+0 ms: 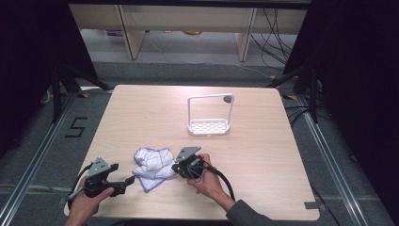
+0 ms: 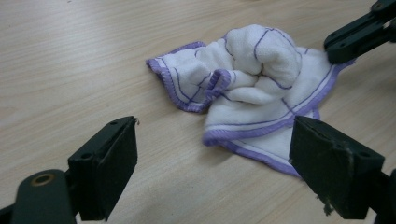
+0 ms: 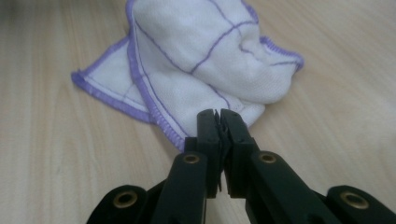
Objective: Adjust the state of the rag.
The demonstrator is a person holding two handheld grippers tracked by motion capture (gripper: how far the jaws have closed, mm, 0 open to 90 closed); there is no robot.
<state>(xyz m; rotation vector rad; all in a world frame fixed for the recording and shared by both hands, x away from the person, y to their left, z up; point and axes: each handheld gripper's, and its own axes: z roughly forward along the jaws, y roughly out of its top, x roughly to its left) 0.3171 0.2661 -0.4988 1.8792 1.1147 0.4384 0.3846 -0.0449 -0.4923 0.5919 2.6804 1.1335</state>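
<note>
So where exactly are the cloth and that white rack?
cloth (image 1: 151, 162), high view, on its bunched white middle.
white rack (image 1: 209, 126), high view, on its perforated base.

The cloth (image 1: 152, 168) is bunched on the table (image 1: 263, 155), nearer the person than the rack (image 1: 210, 115), which is set well apart behind it and to its right. The left gripper (image 1: 127, 181) is held just left of the cloth, and the right gripper (image 1: 175, 167) is placed at its right edge.

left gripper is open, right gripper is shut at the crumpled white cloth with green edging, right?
Not quite: the crumpled white cloth has purple edging, not green, as the left gripper view shows. The left gripper is open and the right gripper is shut at the cloth's edge.
</note>
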